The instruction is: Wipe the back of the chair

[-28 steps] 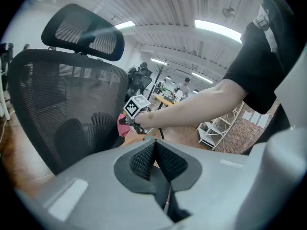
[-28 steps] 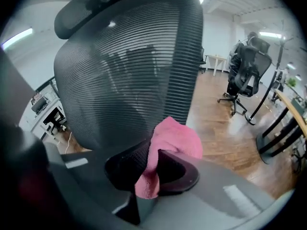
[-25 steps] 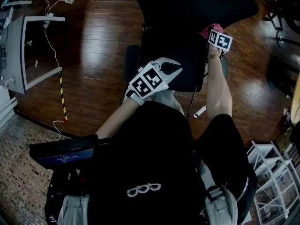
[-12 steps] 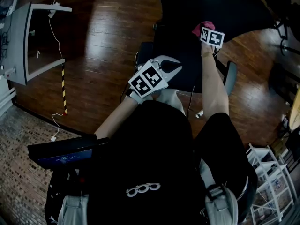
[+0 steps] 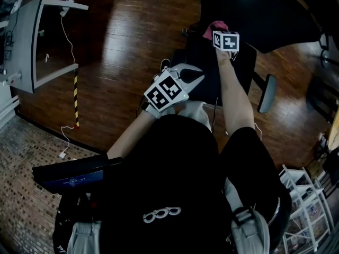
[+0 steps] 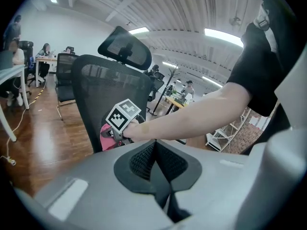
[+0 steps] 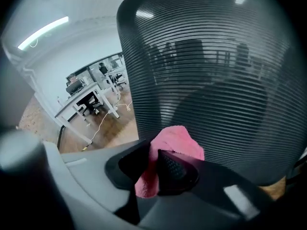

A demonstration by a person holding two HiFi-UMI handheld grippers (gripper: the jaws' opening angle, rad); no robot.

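Cloth (image 7: 176,140) pinched by your right gripper (image 7: 159,159) against mesh chair back (image 7: 216,71), left gripper (image 6: 155,150) jaws pressed together, headrest (image 6: 125,47) at 11 o'clock, left gripper view only.

A dark, glossy wood-plank floor (image 5: 122,52) fills the head view. A black office chair (image 5: 204,62) stands on it near the top middle. At upper left stands a white desk (image 5: 24,41), with thin white cables (image 5: 63,30) trailing near a yellow-and-black striped strip (image 5: 76,97). Brick-patterned flooring (image 5: 26,168) borders the lower left, and a white wire rack (image 5: 307,216) stands at lower right.
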